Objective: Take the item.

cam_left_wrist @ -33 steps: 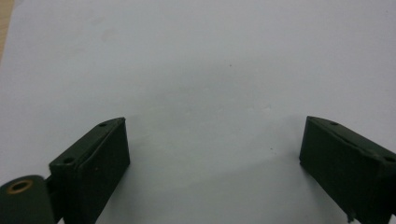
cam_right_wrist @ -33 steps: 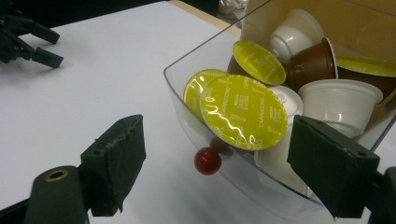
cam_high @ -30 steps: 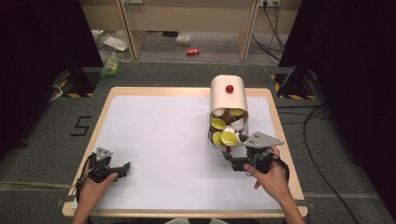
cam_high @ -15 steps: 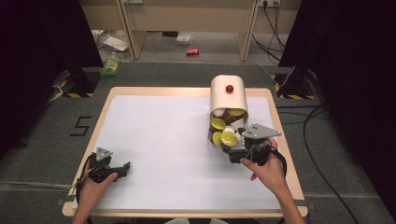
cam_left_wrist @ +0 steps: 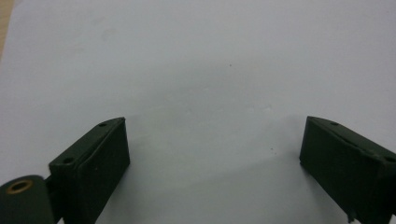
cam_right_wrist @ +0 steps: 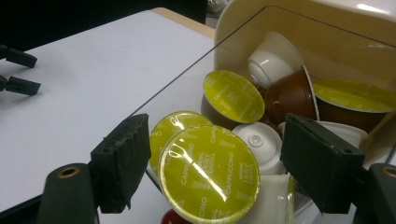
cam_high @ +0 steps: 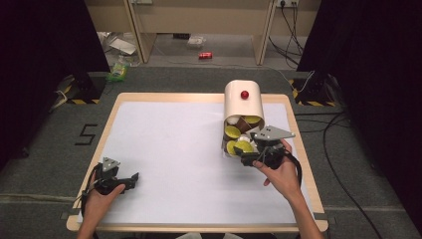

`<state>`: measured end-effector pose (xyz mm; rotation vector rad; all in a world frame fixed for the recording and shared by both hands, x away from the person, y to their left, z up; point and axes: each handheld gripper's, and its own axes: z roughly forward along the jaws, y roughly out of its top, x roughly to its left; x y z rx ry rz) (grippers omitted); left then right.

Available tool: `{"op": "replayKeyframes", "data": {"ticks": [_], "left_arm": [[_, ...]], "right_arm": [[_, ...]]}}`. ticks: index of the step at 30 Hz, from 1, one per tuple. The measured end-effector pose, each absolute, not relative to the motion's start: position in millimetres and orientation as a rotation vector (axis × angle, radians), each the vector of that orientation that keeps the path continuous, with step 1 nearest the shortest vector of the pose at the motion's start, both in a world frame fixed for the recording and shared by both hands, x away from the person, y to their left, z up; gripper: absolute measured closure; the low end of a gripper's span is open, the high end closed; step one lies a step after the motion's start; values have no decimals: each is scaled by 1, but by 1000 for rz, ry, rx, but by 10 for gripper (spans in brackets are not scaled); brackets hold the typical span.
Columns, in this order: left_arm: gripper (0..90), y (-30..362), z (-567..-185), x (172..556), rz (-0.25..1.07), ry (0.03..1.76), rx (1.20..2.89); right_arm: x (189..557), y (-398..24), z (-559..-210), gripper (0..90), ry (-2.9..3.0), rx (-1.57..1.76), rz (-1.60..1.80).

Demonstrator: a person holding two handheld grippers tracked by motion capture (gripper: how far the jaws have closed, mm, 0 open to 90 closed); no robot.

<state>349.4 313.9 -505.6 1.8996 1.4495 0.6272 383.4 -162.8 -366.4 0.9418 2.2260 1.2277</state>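
Between the black jaws of the right hand-held gripper (cam_right_wrist: 210,163) sits a round capsule with a yellow-green foil lid printed "Cappuccino" (cam_right_wrist: 208,173), its flat lid tilted up toward the camera. The jaws have just been closing around it, but gaps remain on both sides, so nothing is gripped yet. This capsule lies at the mouth of a cream plastic capsule holder with a red knob on top (cam_high: 243,103), which rests on its side near the far right of the white-covered counter (cam_high: 169,144). Its clear front panel opens toward the person. Behind the front capsule crowd more: another yellow-lidded one (cam_right_wrist: 233,96), a brown one (cam_right_wrist: 289,95) and white ones (cam_right_wrist: 273,56), all touching or nearly so, leaving little room for the jaws to slip deeper. The right hand (cam_high: 281,174) is by far the nearer. The left hand-held gripper (cam_high: 117,179) rests well apart at the near left corner, its jaws spread wide over bare counter, holding nothing. Open counter stretches left of the holder, the best room for drawing a capsule out; the counter's right edge is close.
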Motion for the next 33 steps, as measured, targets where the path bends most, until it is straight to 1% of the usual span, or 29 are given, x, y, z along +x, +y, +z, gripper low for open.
{"op": "replayKeyframes", "data": {"ticks": [6, 11, 20, 24, 25, 33], "left_arm": [[75, 314, -506, 349, 627, 1449, 1901], [75, 314, -506, 349, 627, 1449, 1901], [75, 314, -506, 349, 628, 1449, 1902], [75, 314, -506, 349, 627, 1449, 1901], [75, 314, -505, 349, 628, 1449, 1903], [75, 314, -506, 349, 628, 1448, 1902]], "right_arm": [[387, -161, -369, 257, 2251, 964, 1211], [389, -160, -373, 288, 2254, 992, 1196], [395, -162, -378, 302, 2275, 1039, 1216], [399, -162, -380, 354, 2294, 1041, 1199], [398, -162, -379, 382, 2283, 1032, 1203], [392, -162, -368, 386, 2250, 999, 1226]]}}
